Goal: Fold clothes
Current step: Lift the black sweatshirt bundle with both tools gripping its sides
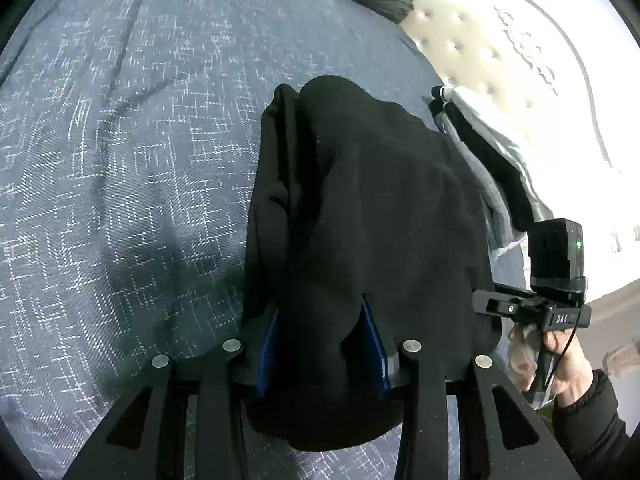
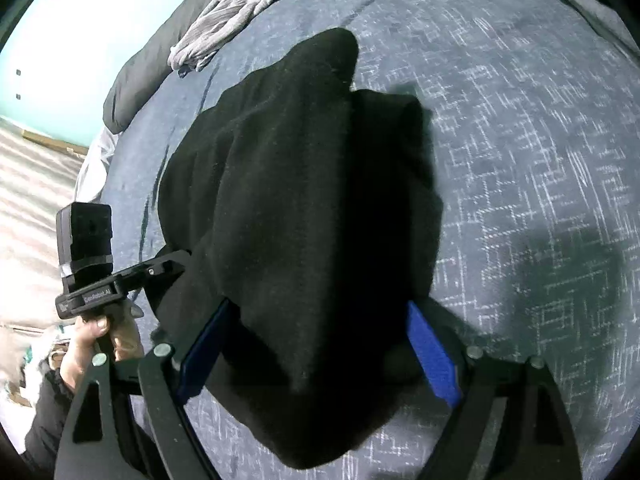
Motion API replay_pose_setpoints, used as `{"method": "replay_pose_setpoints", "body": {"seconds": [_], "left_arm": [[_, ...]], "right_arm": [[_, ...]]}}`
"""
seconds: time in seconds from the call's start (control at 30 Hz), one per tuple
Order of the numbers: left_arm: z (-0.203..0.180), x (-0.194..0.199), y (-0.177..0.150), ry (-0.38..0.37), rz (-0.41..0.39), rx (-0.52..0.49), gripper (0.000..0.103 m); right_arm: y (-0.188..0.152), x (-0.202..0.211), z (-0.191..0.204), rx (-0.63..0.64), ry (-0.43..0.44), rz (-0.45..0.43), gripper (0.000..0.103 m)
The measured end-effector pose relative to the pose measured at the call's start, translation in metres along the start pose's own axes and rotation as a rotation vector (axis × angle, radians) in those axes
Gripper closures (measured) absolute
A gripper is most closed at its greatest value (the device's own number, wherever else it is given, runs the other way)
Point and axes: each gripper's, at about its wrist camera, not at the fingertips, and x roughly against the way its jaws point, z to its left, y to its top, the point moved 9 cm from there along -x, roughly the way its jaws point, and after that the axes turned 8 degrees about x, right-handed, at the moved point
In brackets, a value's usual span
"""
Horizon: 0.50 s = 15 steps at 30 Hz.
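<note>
Bedspread (image 1: 120,140), blue-grey crosshatch, under black garment (image 1: 360,208); teal wall (image 2: 72,40) beyond

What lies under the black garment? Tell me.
Under the black garment lies the blue patterned bedspread, visible all around it. The part directly beneath is covered, so anything there cannot be seen.

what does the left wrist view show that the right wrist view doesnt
Only the left wrist view: a tufted cream mattress, grey and black clothes at the bed's edge, and the right gripper's handle in a hand.

Only the right wrist view: a crumpled grey garment, a striped floor, and the left gripper's handle in a hand.

Both: the black garment on the blue patterned bedspread, lying between blue gripper pads.
</note>
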Motion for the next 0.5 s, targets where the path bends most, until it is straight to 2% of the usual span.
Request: {"method": "replay_pose_setpoints", "body": {"seconds": [0.07,0.13,0.33,0.5], "left_arm": [[0.002,-0.002,0.001,-0.014,0.003,0.011,0.061],[0.005,-0.004,0.001,-0.036,0.005,0.028,0.06],[0.002,-0.01,0.003,-0.049,0.001,0.027,0.06],[-0.002,-0.003,0.001,-0.078,-0.01,0.021,0.073]], "right_arm": [[0.0,0.0,0.007,0.004,0.019,-0.004,0.032],[0.0,0.002,0.01,0.006,0.039,-0.014,0.04],[0.0,0.003,0.013,0.007,0.053,-0.04,0.052],[0.002,0.01,0.017,0.008,0.07,-0.064,0.062]]}}
